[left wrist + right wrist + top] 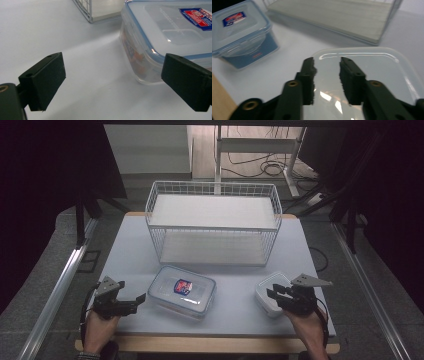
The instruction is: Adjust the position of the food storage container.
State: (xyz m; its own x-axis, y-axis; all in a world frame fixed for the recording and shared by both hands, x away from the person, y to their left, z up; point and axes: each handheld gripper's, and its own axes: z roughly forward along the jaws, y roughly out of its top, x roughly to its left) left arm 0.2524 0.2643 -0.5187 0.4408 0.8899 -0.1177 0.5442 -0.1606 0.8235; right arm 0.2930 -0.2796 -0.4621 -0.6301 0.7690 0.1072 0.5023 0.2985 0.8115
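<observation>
A large clear lock-lid container (182,290) with a blue seal and a red-and-blue label lies at the front middle of the table. In the left gripper view the container (175,30) sits just past my right-hand jaw. My left gripper (137,301) (112,77) stands wide open to its left, with only bare table between the jaws. A smaller clear container (267,295) (372,67) rests at the front right. My right gripper (274,293) (327,67) hovers over the near part of its lid, jaws a narrow gap apart with nothing between them.
A white wire basket (210,183) with a pale board in its bottom stands at the back middle of the white table (130,250). Its near wall is a short way behind both containers. Dark curtains and metal rails flank the table.
</observation>
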